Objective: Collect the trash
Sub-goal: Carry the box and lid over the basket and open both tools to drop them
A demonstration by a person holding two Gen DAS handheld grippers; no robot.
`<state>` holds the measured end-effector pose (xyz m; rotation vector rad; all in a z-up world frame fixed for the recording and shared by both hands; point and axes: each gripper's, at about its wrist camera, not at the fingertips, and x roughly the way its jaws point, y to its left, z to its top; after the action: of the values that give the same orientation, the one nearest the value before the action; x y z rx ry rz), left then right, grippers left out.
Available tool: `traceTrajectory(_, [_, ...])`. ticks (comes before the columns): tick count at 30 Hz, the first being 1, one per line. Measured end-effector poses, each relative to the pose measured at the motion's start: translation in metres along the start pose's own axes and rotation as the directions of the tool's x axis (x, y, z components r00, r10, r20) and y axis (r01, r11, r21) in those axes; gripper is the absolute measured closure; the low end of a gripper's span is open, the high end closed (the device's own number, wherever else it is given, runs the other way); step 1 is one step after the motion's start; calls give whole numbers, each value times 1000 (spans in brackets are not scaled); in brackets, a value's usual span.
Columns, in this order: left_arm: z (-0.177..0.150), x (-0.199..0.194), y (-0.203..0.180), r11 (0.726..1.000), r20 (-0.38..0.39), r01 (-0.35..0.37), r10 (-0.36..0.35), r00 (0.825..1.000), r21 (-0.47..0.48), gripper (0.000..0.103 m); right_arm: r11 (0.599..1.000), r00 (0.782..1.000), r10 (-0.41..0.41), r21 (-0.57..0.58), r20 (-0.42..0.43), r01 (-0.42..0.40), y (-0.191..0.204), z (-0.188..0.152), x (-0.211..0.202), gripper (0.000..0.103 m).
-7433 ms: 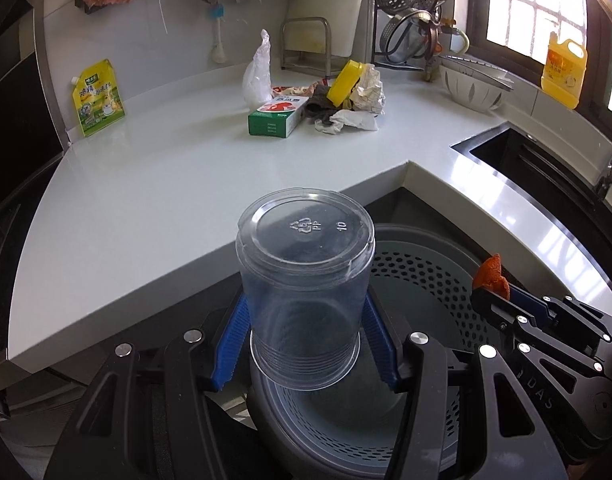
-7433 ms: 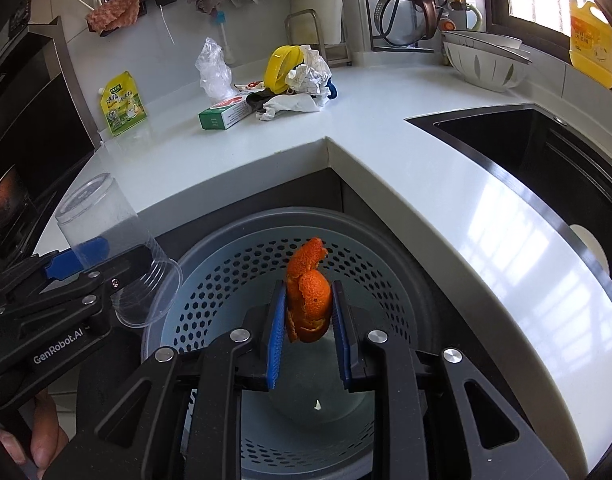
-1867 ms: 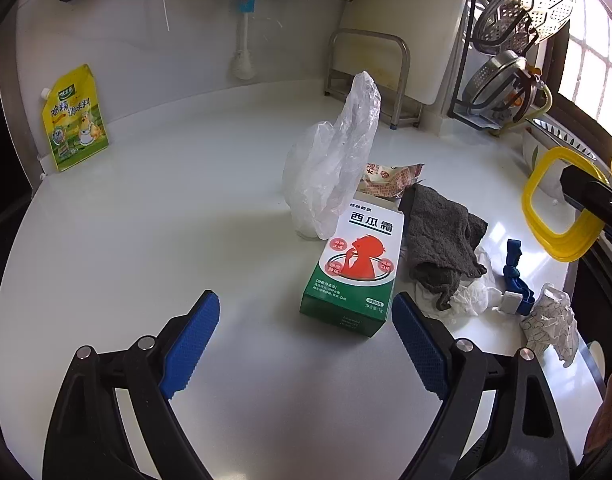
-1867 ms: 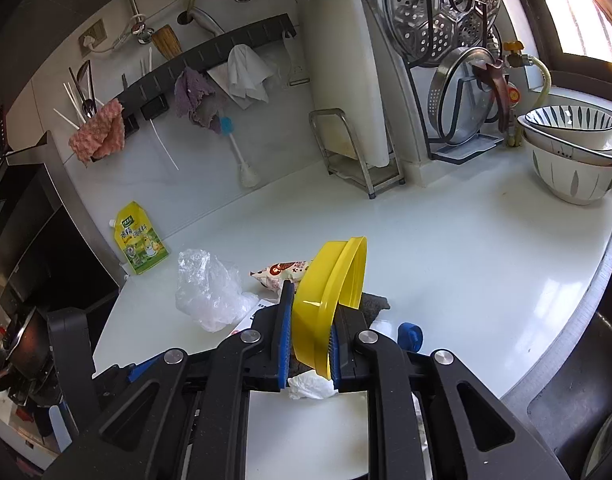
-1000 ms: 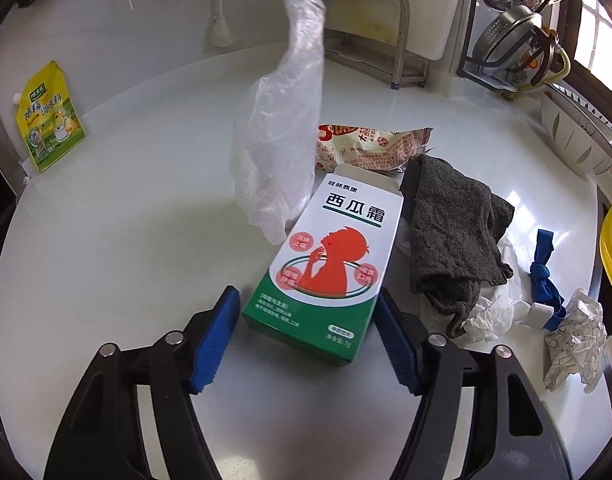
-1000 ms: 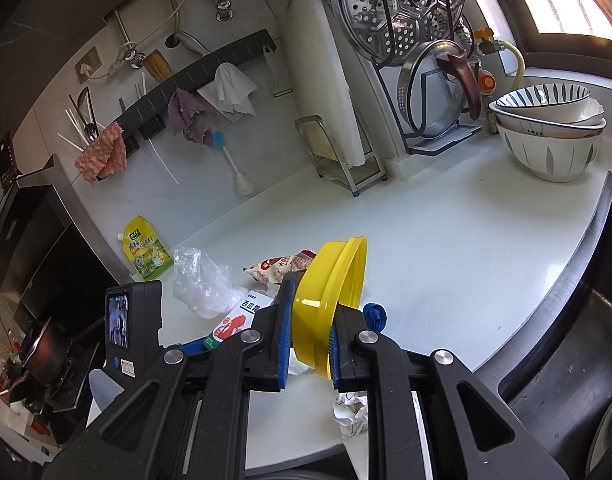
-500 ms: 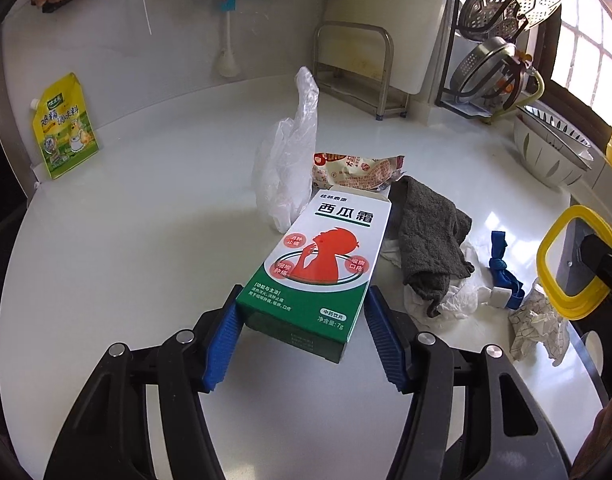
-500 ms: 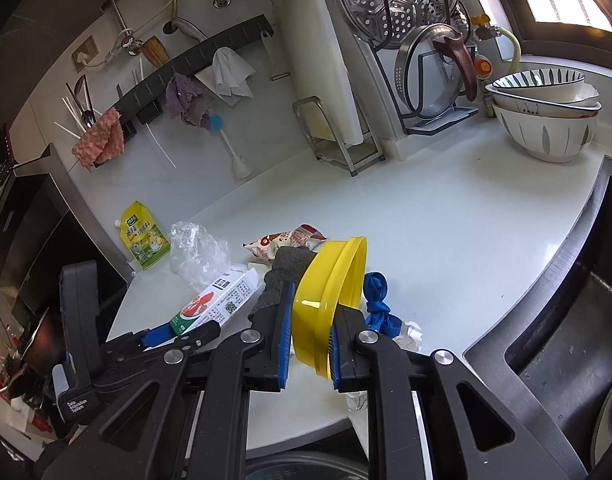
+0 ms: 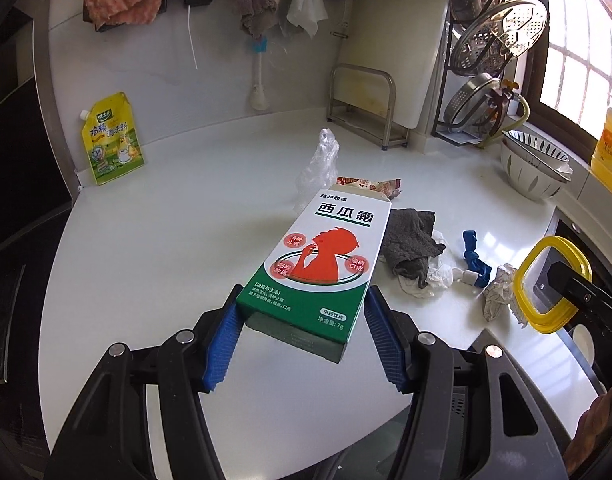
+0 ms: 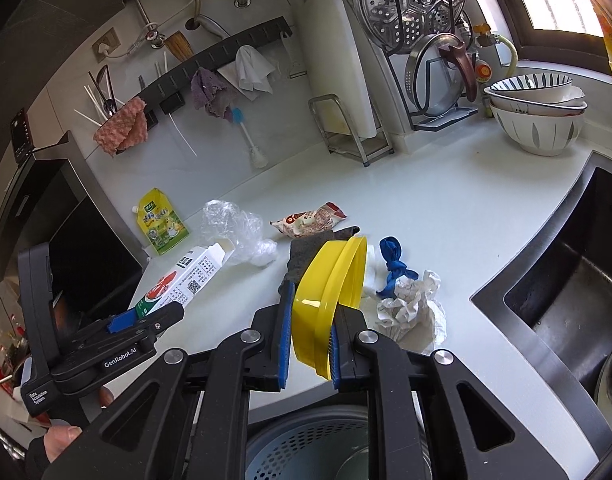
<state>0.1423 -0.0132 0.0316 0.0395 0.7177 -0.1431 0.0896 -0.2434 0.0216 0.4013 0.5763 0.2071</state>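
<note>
My left gripper (image 9: pixel 302 332) is shut on a green and white box (image 9: pixel 326 264) with a red figure, held lifted above the white counter (image 9: pixel 166 248). The box also shows in the right wrist view (image 10: pixel 182 276). My right gripper (image 10: pixel 306 340) is shut on a yellow plastic lid (image 10: pixel 330 288), also seen at the right of the left wrist view (image 9: pixel 546 284). Left on the counter are a clear plastic bag (image 9: pixel 320 164), a snack wrapper (image 10: pixel 310 218), a grey rag (image 9: pixel 410 240), a blue strip (image 10: pixel 392 264) and crumpled paper (image 10: pixel 410 308).
A perforated grey bin (image 10: pixel 330 448) sits below the counter edge under my right gripper. A dark sink (image 10: pixel 566 288) lies to the right. Stacked bowls (image 10: pixel 536 112), a dish rack (image 10: pixel 426 40) and a yellow seasoning pouch (image 9: pixel 110 140) stand at the back.
My left gripper closed on the box and lifted it back from the counter. My right gripper drew back toward the bin with the yellow lid.
</note>
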Motion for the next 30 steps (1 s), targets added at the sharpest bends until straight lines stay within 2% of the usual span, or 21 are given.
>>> traceTrajectory(14, [-51,-59,-5,1000,29,-15,15,999,12,44,999,999,-5,-43,-44,3,25,-48,-41,88])
traceTrajectory(30, [-121,-78,-22,999,-22,2,-1,1000,48,44,997,993,-38,-71,-110,30,30,-111,-67,88])
